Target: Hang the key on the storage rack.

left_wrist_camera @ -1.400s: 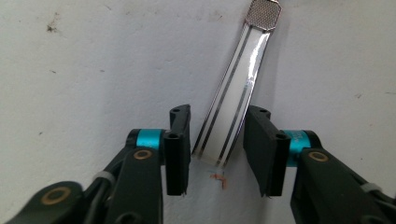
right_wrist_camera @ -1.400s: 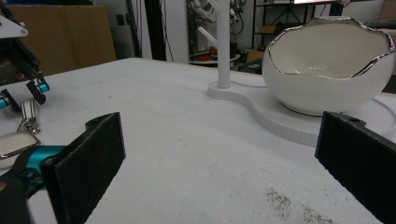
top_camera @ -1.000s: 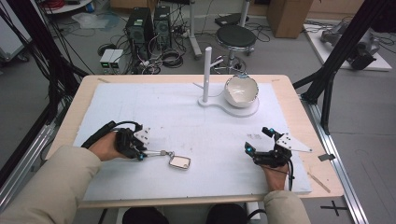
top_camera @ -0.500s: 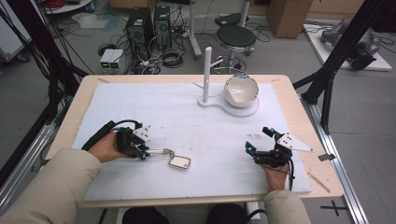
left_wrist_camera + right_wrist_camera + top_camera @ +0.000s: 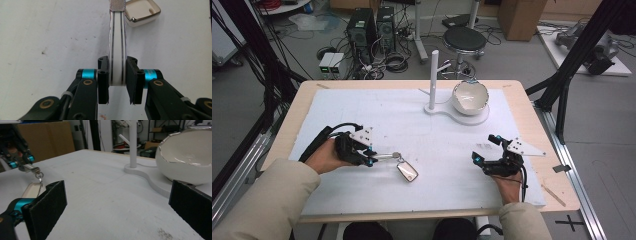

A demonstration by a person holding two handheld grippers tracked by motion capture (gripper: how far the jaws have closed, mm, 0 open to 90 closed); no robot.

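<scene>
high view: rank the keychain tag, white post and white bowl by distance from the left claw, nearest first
1. Keychain tag: lies on the mat just beyond the left claw, which is shut on its strap.
2. White post: upright on its stand, toward the table's far edge, near the middle.
3. White bowl: on the same stand, on the side of the post away from that claw.

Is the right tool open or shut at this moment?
Open. In the right gripper view the right tool has its two black pads standing far apart, with bare white table between them and nothing held.
</scene>
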